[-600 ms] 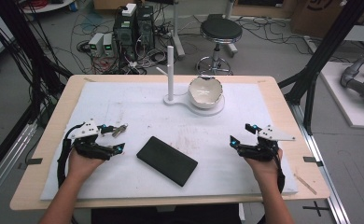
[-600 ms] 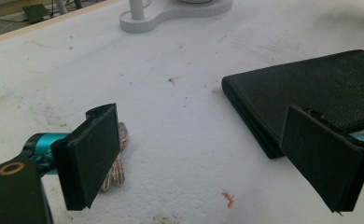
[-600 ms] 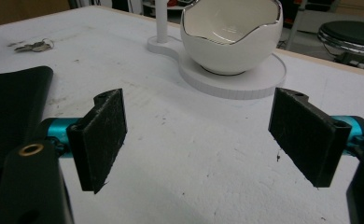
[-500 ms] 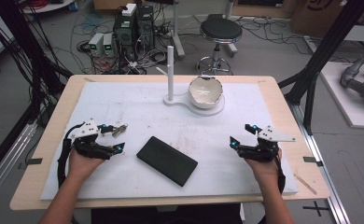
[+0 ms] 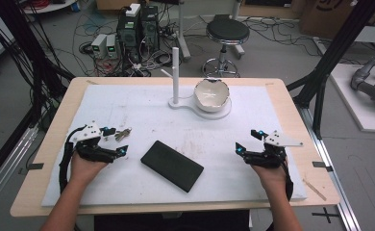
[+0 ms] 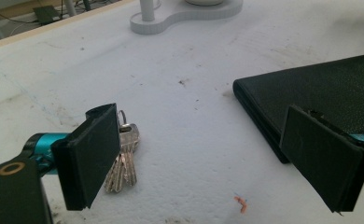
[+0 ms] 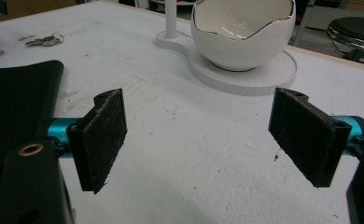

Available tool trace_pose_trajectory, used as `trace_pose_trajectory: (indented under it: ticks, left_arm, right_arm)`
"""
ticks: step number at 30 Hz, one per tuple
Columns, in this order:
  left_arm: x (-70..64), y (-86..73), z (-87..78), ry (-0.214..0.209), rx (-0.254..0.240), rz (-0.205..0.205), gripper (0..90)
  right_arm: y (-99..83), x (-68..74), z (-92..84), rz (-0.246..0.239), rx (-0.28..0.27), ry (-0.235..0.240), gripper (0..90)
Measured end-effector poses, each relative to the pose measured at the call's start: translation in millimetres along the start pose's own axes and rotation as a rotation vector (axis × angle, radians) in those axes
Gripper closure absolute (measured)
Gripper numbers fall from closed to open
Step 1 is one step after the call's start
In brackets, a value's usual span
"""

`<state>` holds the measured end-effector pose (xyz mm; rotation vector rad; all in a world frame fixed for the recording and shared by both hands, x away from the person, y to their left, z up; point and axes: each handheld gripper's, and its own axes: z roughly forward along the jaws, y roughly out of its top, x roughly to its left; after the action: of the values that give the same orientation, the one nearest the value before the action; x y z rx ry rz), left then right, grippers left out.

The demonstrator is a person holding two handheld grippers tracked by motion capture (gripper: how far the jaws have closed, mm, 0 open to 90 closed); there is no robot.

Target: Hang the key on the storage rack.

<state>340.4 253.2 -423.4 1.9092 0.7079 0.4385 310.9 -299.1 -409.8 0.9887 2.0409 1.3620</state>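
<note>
High view — black wallet [image 5: 172,165] lies between two idle grippers, nearer the left.

Taking the wallet as landmark: its long axis runs diagonally, the far end toward the left gripper [image 5: 112,141], the near end toward the person. The keys [image 5: 122,134] sit just beyond that gripper's tips. The right gripper [image 5: 247,141] rests well apart — the bowl [image 5: 211,94] stands beyond the wallet. Both grippers' jaws gape wide, holding nothing.
</note>
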Motion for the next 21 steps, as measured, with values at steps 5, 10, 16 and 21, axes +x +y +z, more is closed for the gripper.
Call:
trace_pose_trajectory:
  ticks: [5,10,16,21]
  left_arm:
    - [12.5,6.2,4.3,0.035,0.024,-0.022,12.5]
    - [25.8,8.8,17.7,0.036,0.059,-0.061,12.9]
    - [37.0,19.6,37.4,0.024,0.133,-0.063,16.5]
    - [44.4,23.4,50.3,0.023,0.176,-0.067,28.4]
  right_arm:
    - [0.0,1.3,4.8,-0.008,0.024,0.013,19.6]
    - [0.0,-0.5,5.3,-0.005,0.022,0.016,19.6]
    - [-0.9,-4.2,3.8,0.002,0.022,0.012,19.6]
    - [-1.7,-6.2,4.6,0.011,0.030,0.008,19.6]
